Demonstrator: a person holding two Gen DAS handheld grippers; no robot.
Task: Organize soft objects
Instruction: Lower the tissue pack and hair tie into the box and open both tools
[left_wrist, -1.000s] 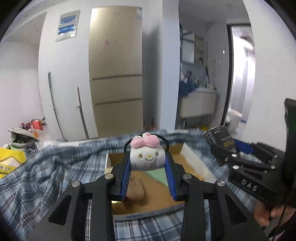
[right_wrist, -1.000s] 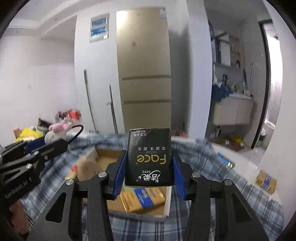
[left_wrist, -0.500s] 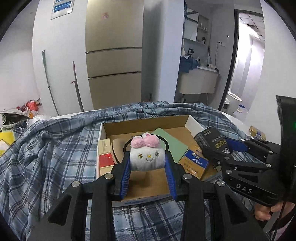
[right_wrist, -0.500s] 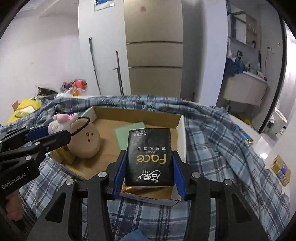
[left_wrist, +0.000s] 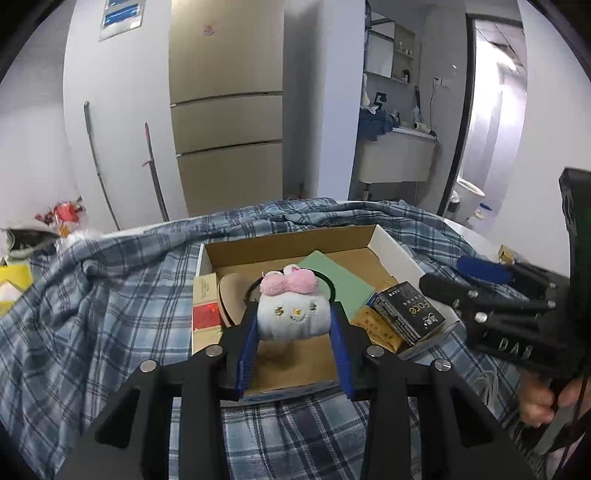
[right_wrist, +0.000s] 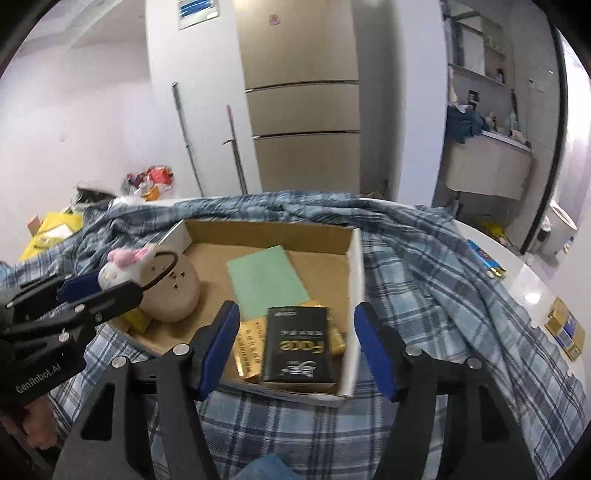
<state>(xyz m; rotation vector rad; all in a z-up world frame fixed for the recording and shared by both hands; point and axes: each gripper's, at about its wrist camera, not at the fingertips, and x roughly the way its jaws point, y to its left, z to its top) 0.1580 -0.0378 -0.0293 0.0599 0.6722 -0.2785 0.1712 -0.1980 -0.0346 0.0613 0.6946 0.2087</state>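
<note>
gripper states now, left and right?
Left gripper: closed on the white plush toy.
Right gripper: jaws opening, empty; black tissue pack lies in the cardboard box.

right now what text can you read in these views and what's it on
"Face": black tissue pack in the cardboard box.
"GenRobot.AI": left gripper body.
"DAS": right gripper body.
Gold packets' characters and the wall sign: too blurred to read.

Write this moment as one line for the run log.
left tongs: shut on plush toy | right tongs: opening, tissue pack released in cardboard box
</note>
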